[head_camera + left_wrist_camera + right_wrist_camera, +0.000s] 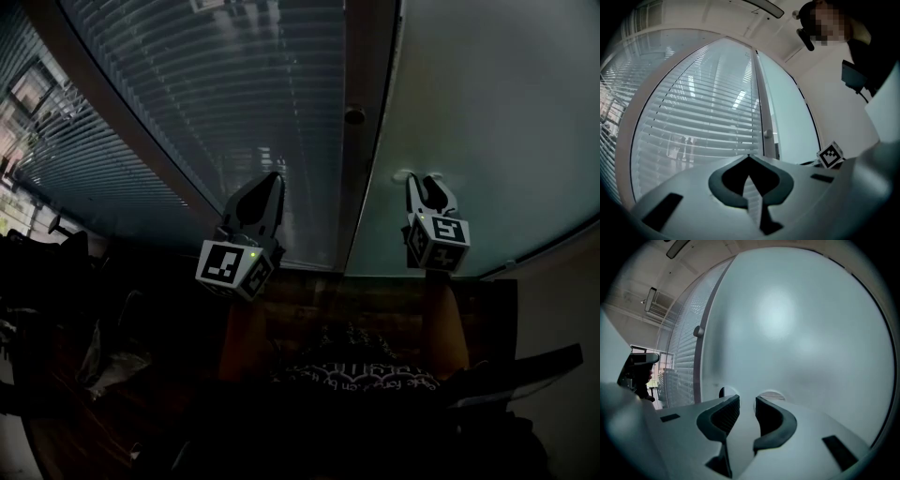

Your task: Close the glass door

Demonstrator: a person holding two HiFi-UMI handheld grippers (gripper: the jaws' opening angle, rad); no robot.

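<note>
The frosted glass door (pixel 487 112) (pixel 797 324) fills the right side, next to an upright frame post (pixel 361 141) with a small round knob (pixel 353 115) (pixel 698 331). My right gripper (pixel 425 181) (pixel 747 401) points at the frosted pane low down. It is open, with nothing between its fingers. A small round fitting (pixel 405 175) (pixel 771 394) sits on the glass just beyond the tips; whether they touch it I cannot tell. My left gripper (pixel 272 180) (pixel 749 158) is shut and empty, facing the glass panel with blinds (pixel 216 94) (pixel 703 117) left of the post.
A pale wall (pixel 562 309) adjoins the door on the right. Dark furniture and a chair (pixel 56 281) crowd the lower left. The right gripper's marker cube (pixel 830 154) shows in the left gripper view. A wooden floor strip (pixel 375 300) lies below the door.
</note>
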